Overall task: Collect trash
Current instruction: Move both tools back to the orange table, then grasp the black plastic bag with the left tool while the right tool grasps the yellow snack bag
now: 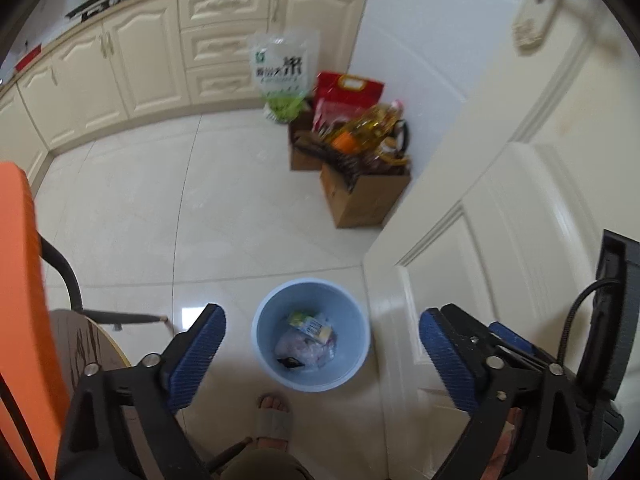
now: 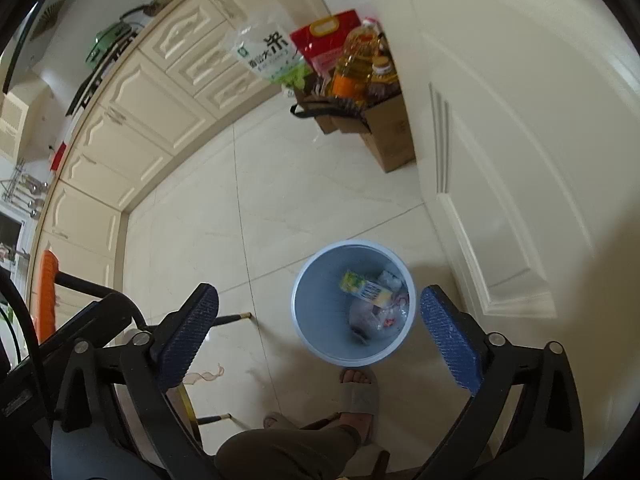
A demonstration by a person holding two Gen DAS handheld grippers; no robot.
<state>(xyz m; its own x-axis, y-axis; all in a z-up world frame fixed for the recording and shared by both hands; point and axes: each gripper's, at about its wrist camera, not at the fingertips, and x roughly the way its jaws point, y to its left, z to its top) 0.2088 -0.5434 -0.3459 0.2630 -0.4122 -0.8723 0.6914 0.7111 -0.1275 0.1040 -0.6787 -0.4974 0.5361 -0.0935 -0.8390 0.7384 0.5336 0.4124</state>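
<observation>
A light blue trash bin (image 1: pixel 264 344) stands on the tile floor beside a cream door; it also shows in the right wrist view (image 2: pixel 316 320). Inside lie a green and yellow carton (image 1: pixel 310 322) (image 2: pixel 366 286) and crumpled clear plastic wrappers (image 1: pixel 304 350) (image 2: pixel 380 316). My left gripper (image 1: pixel 322 344) is open and empty, held high above the bin. My right gripper (image 2: pixel 318 320) is open and empty, also above the bin, with the bin between its blue pads (image 2: pixel 448 336). A thin scrap (image 2: pixel 206 376) lies on the floor to the left of the bin.
The person's slippered foot (image 1: pixel 274 416) (image 2: pixel 358 392) stands just in front of the bin. An orange chair (image 1: pixel 24 300) and a round wooden table (image 1: pixel 88 344) are at the left. Cardboard boxes (image 1: pixel 360 196) with oil bottles and rice bags sit by the cabinets (image 1: pixel 140 52). The door (image 2: pixel 520 160) is at the right.
</observation>
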